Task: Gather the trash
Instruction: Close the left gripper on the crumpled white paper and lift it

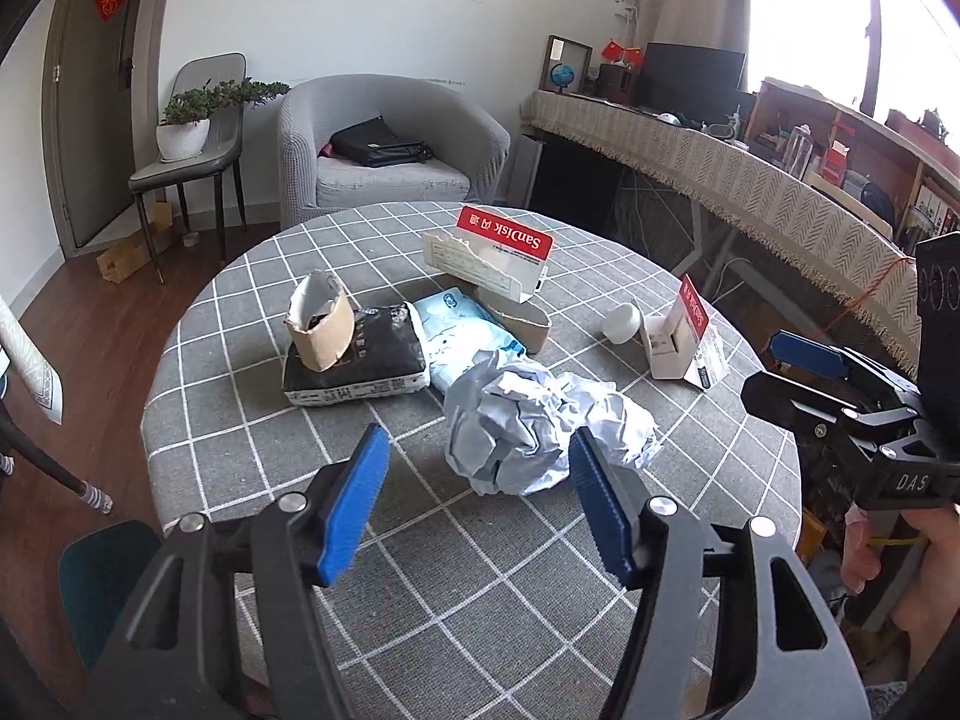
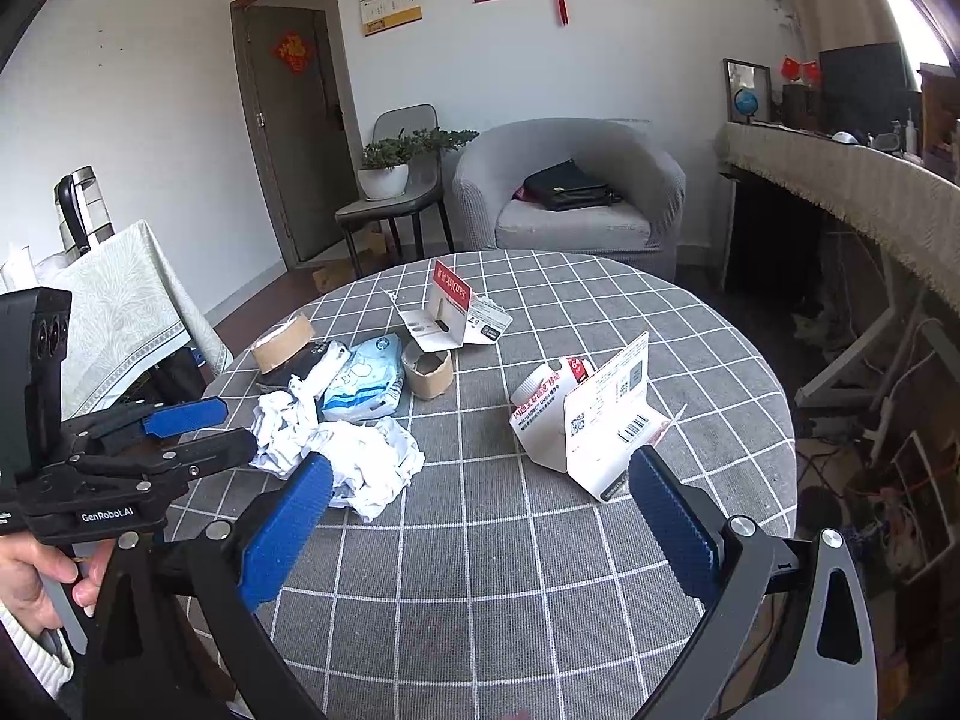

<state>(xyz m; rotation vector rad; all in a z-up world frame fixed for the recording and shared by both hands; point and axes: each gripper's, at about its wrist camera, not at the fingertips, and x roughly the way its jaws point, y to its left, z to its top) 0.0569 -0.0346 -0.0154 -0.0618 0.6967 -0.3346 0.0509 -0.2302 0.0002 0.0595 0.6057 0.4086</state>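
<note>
A crumpled ball of white paper (image 1: 528, 426) lies on the round table with the grey checked cloth (image 1: 480, 570). My left gripper (image 1: 477, 450) is open around its near edge: the right pad is at the paper, the left pad stands clear of it. Behind lie a black pouch (image 1: 360, 354) with a torn cardboard ring (image 1: 318, 324) on it, a blue-white pack (image 1: 456, 336) and a red SanDisk card (image 1: 498, 252). My right gripper (image 2: 480, 468) is wide open over bare cloth, its right finger close to a torn white package (image 2: 594, 420).
A second cardboard ring (image 2: 429, 372) and a white cap (image 1: 621, 321) also sit on the table. A grey armchair (image 2: 570, 192) with a black bag, a chair with a potted plant (image 2: 384, 174) and a long draped desk (image 2: 852, 192) stand beyond.
</note>
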